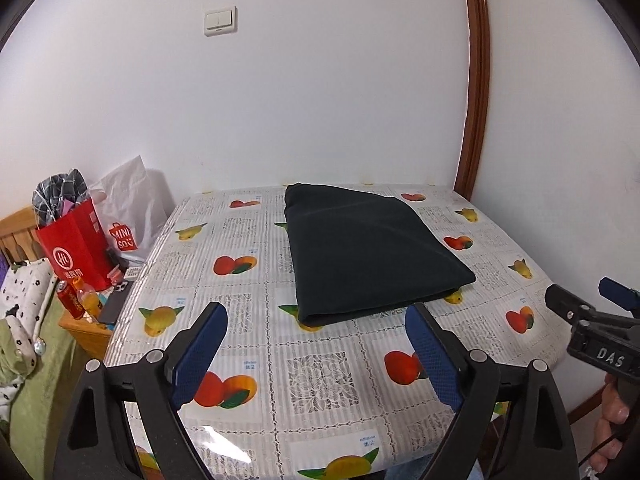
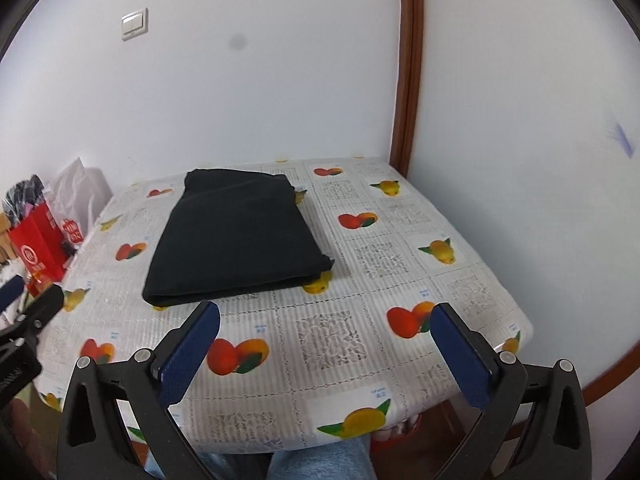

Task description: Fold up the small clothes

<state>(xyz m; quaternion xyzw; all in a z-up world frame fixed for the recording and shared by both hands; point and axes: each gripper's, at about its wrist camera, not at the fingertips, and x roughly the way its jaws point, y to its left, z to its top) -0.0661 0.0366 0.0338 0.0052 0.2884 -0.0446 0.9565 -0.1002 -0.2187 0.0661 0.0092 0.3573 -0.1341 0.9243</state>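
A dark garment (image 1: 372,252) lies folded into a flat rectangle on the fruit-print tablecloth (image 1: 320,384), toward the table's far side. It also shows in the right wrist view (image 2: 236,236). My left gripper (image 1: 316,322) is open and empty, held above the table just in front of the garment's near edge. My right gripper (image 2: 326,320) is open and empty, above the table's near right part, in front of and to the right of the garment. The right gripper also shows at the right edge of the left wrist view (image 1: 588,300).
The table stands in a corner against white walls with a brown door frame (image 1: 476,80). Left of the table, a red paper bag (image 1: 76,248), a white Miniso bag (image 1: 128,212), bottles and clothes sit on a low wooden stand. Jeans-clad legs (image 2: 320,460) show under the near edge.
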